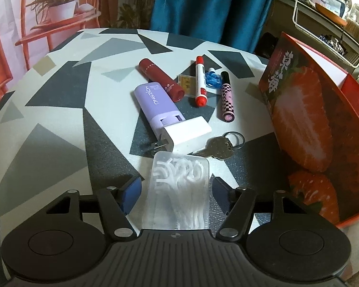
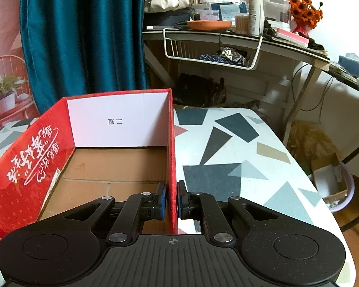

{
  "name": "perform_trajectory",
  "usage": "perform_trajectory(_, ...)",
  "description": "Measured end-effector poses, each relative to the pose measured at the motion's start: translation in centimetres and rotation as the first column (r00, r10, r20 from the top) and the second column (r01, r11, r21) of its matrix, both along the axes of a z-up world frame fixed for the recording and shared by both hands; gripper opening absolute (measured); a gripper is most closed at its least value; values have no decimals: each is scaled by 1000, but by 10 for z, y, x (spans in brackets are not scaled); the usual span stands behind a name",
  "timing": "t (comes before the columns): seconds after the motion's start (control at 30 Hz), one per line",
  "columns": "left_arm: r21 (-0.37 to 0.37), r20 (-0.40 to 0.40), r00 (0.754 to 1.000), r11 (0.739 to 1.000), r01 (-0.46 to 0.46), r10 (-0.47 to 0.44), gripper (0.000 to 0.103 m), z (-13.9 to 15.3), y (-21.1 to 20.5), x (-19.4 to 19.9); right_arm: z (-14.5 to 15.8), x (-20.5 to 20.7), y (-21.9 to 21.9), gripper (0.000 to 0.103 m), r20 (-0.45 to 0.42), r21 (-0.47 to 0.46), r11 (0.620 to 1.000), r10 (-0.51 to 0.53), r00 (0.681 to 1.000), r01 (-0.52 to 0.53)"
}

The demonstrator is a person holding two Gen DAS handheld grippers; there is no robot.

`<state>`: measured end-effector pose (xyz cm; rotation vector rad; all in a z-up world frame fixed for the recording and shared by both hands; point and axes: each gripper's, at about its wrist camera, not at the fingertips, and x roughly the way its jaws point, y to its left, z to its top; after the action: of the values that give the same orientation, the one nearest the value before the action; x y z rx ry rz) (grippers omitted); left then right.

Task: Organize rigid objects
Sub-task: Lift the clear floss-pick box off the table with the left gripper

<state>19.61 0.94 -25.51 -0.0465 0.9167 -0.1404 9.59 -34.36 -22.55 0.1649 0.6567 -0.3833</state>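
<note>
A clear plastic case of white floss picks (image 1: 179, 184) lies on the patterned table, between the blue pads of my left gripper (image 1: 177, 195). Both pads stand a little off its sides, so the gripper is open. Beyond it lie a white charger plug (image 1: 184, 135), a key on a ring (image 1: 217, 149), a lilac case (image 1: 155, 102), a dark red tube (image 1: 161, 79), a red marker (image 1: 200, 82) and a pink checkered pen (image 1: 226, 96). My right gripper (image 2: 171, 199) is shut on the right wall of the red strawberry box (image 2: 172, 143), whose brown floor is bare.
The red box (image 1: 299, 119) stands at the right of the objects, its tall side facing them. A small yellow tile (image 1: 186, 82) and a blue packet (image 1: 213, 79) lie between the markers. A cluttered desk with a white wire basket (image 2: 210, 50) stands behind the table (image 2: 227, 143).
</note>
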Motion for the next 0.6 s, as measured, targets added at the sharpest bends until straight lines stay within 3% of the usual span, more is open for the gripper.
perform_trajectory(0.2,16,8,1000,1000,9,-9,67,-2,0,2,-6,7,5,11,-38,-27,1000,-14,999,13)
perform_trajectory(0.6,21,34,999,1000,22,-23,65,-4,0,1,-11,5,-5,9,-38,39,999,-8,999,9)
